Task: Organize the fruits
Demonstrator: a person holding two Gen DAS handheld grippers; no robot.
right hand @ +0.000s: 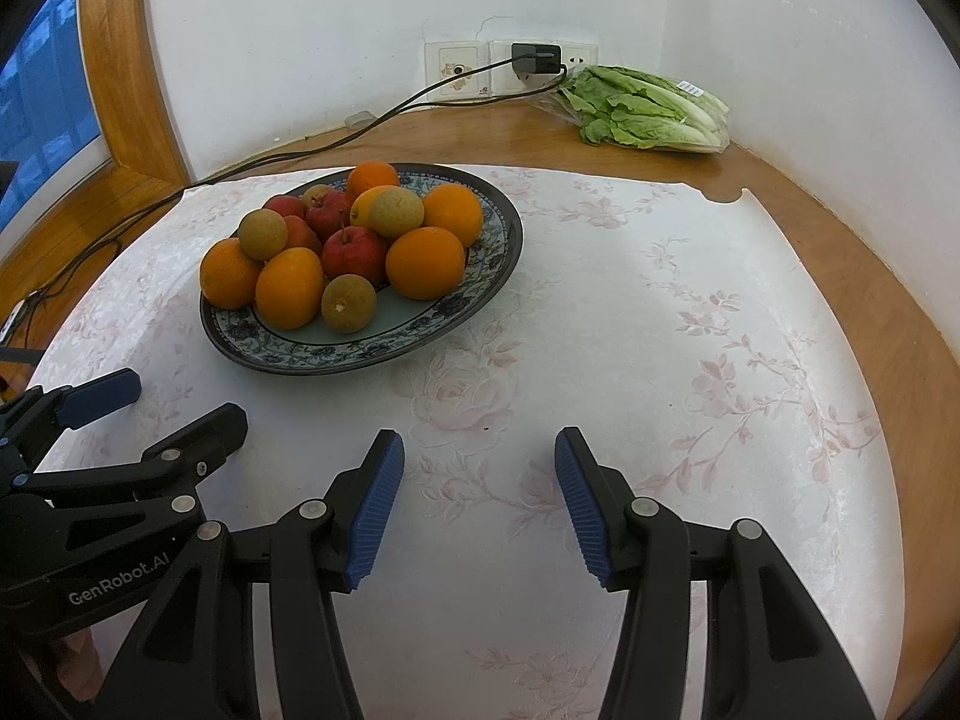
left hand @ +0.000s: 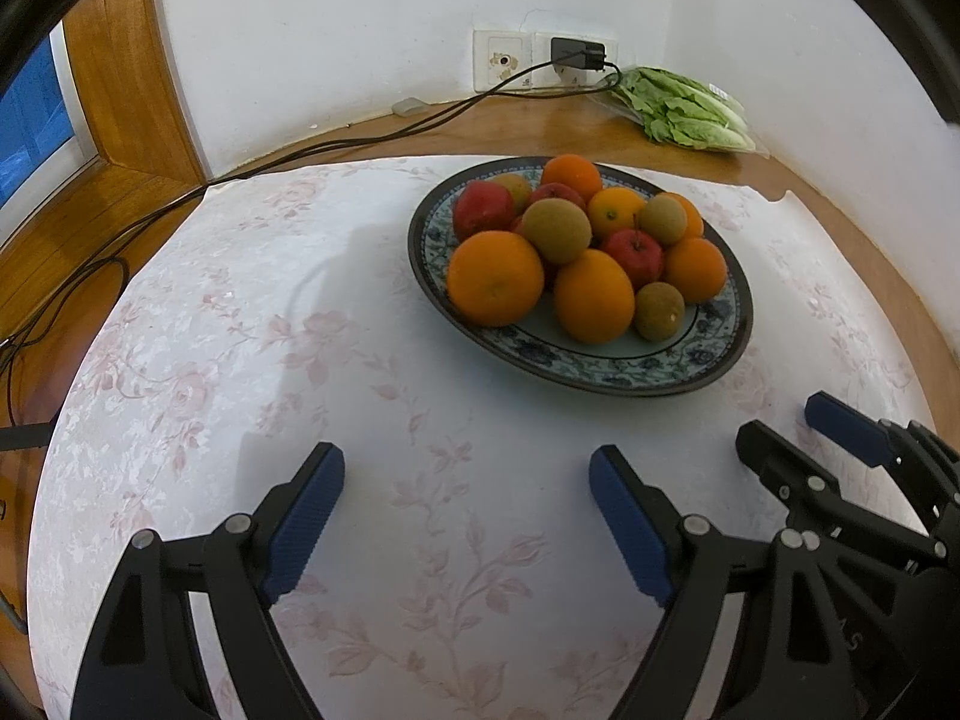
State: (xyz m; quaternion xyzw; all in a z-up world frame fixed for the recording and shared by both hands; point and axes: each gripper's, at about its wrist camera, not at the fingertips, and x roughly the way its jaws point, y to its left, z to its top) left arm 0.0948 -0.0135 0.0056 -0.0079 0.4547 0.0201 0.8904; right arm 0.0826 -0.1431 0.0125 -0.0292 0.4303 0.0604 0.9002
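A: Where does the fruit sit?

B: Oranges (left hand: 495, 279), red apples (left hand: 632, 255) and brown-green kiwis (left hand: 557, 231) are heaped on the patterned plate (left hand: 600, 369), on the floral tablecloth (left hand: 240, 360).

A: And the grippers?

B: The left gripper (left hand: 465, 495) is spread wide, holding nothing. The right gripper (right hand: 479, 483) stands apart too, narrower, also bare. Bagged lettuce (right hand: 648, 111) lies by the wall.

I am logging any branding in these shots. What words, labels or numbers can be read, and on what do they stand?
"GenRobot.AI": white print on the black body of the left tongs, seen from the right wrist view.
Label on the bagged lettuce: barcode-like print, too small to read.
Faint marks on the right tongs, seen from the left wrist view: too dim to read.
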